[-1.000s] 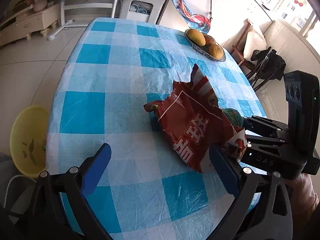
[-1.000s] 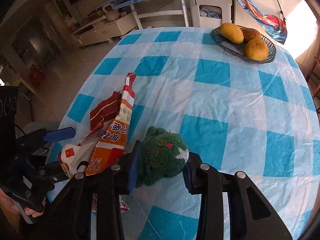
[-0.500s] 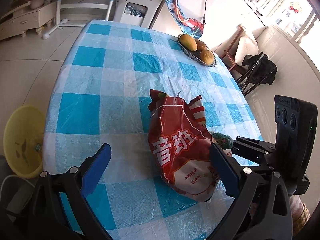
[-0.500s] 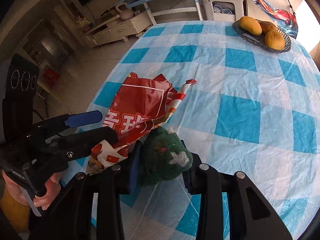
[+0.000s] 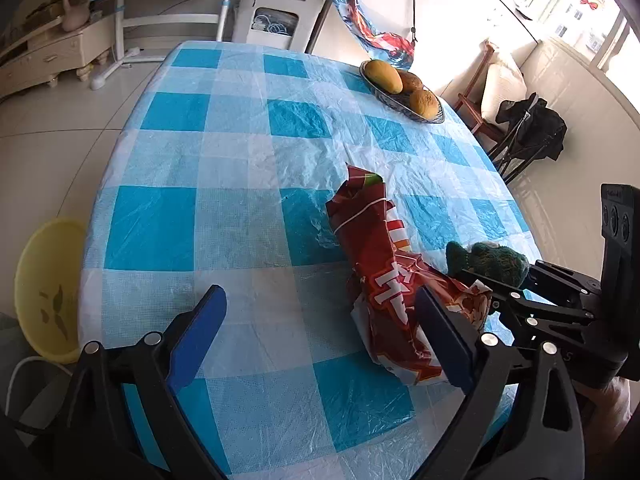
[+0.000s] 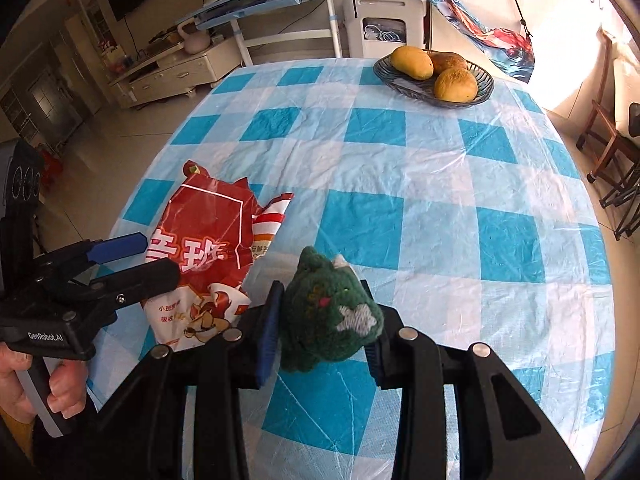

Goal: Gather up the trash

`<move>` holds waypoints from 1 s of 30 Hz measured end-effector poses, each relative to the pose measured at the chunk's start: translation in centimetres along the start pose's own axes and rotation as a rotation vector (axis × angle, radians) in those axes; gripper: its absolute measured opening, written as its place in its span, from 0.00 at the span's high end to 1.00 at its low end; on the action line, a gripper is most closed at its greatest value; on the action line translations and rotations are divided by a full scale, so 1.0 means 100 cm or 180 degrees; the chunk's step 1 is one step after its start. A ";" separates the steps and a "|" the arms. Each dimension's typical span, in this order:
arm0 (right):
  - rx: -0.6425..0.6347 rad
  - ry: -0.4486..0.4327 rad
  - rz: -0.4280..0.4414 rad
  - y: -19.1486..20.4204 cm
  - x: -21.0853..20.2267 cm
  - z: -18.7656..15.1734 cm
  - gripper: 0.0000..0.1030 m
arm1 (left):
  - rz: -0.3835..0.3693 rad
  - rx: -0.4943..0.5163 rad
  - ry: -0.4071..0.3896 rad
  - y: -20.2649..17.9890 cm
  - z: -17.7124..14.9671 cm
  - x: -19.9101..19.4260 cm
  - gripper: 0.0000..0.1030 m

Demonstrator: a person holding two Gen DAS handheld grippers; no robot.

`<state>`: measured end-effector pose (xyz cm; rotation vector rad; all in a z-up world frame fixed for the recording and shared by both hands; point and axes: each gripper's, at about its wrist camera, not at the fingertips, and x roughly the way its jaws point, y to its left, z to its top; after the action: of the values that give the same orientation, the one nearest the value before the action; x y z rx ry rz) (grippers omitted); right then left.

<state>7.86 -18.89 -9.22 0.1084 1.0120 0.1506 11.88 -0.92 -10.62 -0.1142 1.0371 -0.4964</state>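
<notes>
1. Two blue pads of the left gripper (image 5: 320, 336) are closing with nothing pressed between them; the red snack bag (image 5: 384, 276) lies on the checked table (image 5: 240, 216), against the right-hand pad. A second ago the bag stood crumpled farther up the table; now it lies stretched out nearer the edge.
2. Right wrist view: the right gripper (image 6: 320, 336) stays clamped on the green knitted toy (image 6: 328, 320), the bag just left of it, a fruit basket (image 6: 434, 76) far behind.

A fruit bowl (image 6: 434, 86) holding what look like mangoes (image 6: 412, 63) sits far ahead of the grippers; a yellow basin (image 5: 46, 288) lies floor-level, left.
</notes>
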 end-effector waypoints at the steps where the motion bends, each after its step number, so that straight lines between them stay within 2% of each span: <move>1: -0.0005 0.0007 -0.0001 0.001 0.000 -0.001 0.65 | -0.0025 0.0028 -0.0009 -0.001 0.000 0.001 0.33; 2: -0.0018 0.0019 -0.0001 0.002 0.002 -0.002 0.65 | -0.0076 0.0049 -0.0006 -0.002 0.000 0.001 0.53; 4: -0.0060 0.0044 -0.0018 0.006 0.005 -0.003 0.65 | -0.0185 0.0048 0.0022 -0.003 -0.001 0.003 0.79; 5: -0.0077 0.0050 -0.0030 0.007 0.006 -0.004 0.65 | -0.0212 0.0060 -0.0047 -0.003 -0.001 0.000 0.82; 8: -0.0061 0.0041 -0.0023 0.006 0.006 -0.006 0.65 | -0.0183 0.0126 -0.0241 -0.004 0.004 -0.015 0.86; 12: 0.0018 -0.0060 0.0025 0.002 0.001 -0.006 0.65 | -0.0080 0.0083 -0.0510 0.005 0.014 -0.039 0.87; 19: 0.0218 -0.0325 0.0417 -0.001 -0.010 0.000 0.65 | 0.0267 -0.0094 -0.0935 0.029 0.025 -0.073 0.87; 24: 0.0215 -0.0449 0.0556 0.005 -0.015 0.003 0.65 | 0.0446 -0.0461 -0.1206 0.057 0.030 -0.095 0.87; 30: 0.0249 -0.0496 0.0749 0.013 -0.013 0.009 0.65 | 0.0508 -0.0998 -0.1425 0.099 0.027 -0.115 0.87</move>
<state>7.83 -17.89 -7.42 0.3066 0.8477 0.3125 12.82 12.62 -3.22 -0.3998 0.6694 -0.1469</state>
